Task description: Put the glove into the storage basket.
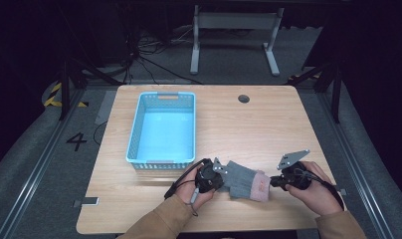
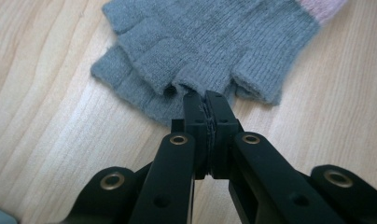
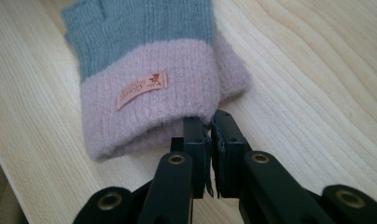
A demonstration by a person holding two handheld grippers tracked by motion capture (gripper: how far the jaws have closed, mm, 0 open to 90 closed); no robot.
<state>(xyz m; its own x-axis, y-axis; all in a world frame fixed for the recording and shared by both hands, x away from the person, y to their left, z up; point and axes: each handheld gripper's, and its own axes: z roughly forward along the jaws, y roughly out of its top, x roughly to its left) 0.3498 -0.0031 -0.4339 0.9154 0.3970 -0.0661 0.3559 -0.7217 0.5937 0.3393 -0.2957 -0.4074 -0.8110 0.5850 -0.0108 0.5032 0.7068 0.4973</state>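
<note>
— What's on the bench [image 1: 288, 124]?
— A blue basket [image 1: 161, 128], empty, and just in front of it a grey fingerless glove [image 1: 244, 181] lying flat near the front edge.
— And the grippers?
— The left gripper [image 2: 206, 100] has its jaws closed on the finger end; the right gripper [image 3: 209, 122] pinches the pink cuff [image 3: 149, 105], jaws nearly together.
— So which step?
— Probably the grasp. Next comes lifting both ends together towards the basket, I'd judge.

Light blue basket [image 1: 161, 130] on wooden table [image 1: 249, 127], grey floor [image 1: 224, 69], white table frame [image 1: 234, 37] behind
</note>
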